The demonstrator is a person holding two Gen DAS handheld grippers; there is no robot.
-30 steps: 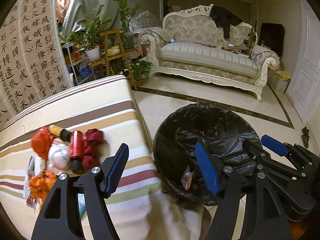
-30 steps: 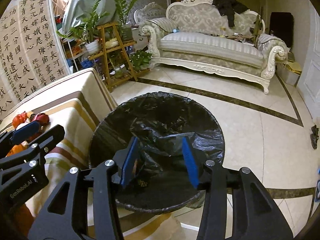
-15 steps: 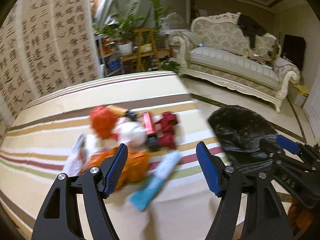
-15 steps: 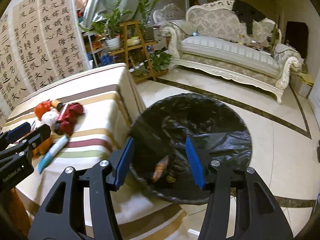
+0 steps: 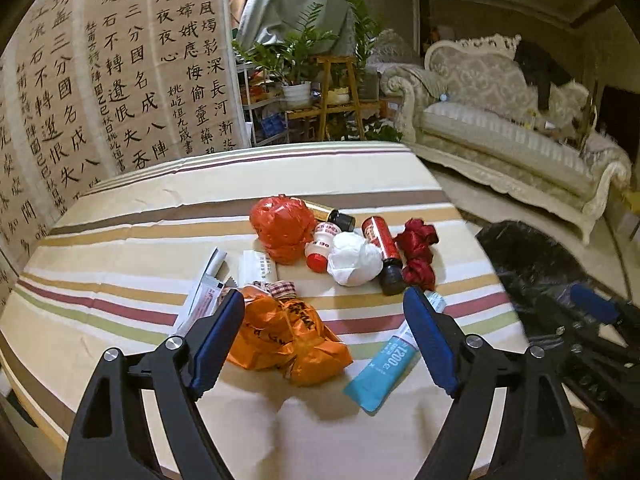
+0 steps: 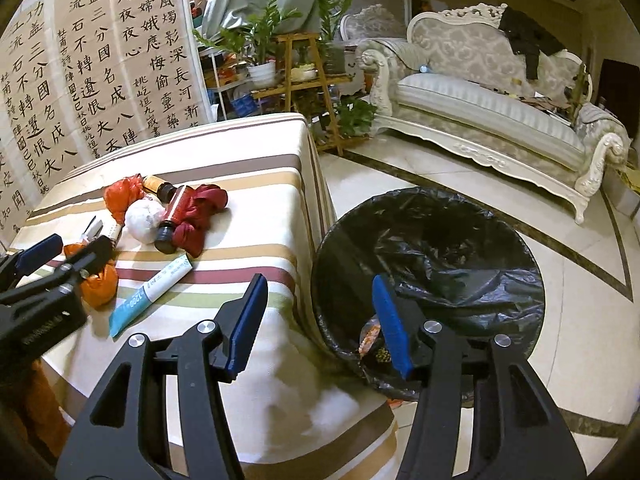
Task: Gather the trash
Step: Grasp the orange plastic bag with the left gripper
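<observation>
On my left-hand feed I had the left gripper (image 5: 324, 336) spread wide over the striped tablecloth (image 5: 120, 240), holding nothing, with the litter heaped ahead of it. Furthest left lay flat paper wrappers (image 5: 204, 296), then a crumpled orange bag (image 5: 284, 336) sat just beyond my left finger. Behind that was a balled red plastic bag (image 5: 282, 228), with a small white bottle with a red cap (image 5: 320, 246) against it and an amber bottle (image 5: 330, 212) poking out behind. A wadded white tissue (image 5: 354, 258) touched a red-labelled bottle (image 5: 384, 254), whose long axis ran from far-left to near-right, dark cap toward me. Beside it lay a bunched dark red cloth (image 5: 418, 256). The light blue tube (image 5: 390, 364) lay flat near my right finger, its long axis slanting, flat crimped end toward me and the other end toward the cloth. On the right-hand feed, the right gripper (image 6: 320, 320) was also spread and empty, straddling the table edge and the black-lined trash bin (image 6: 500, 280) on the floor just beside the table, with a few scraps (image 6: 370, 340) at its bottom.
</observation>
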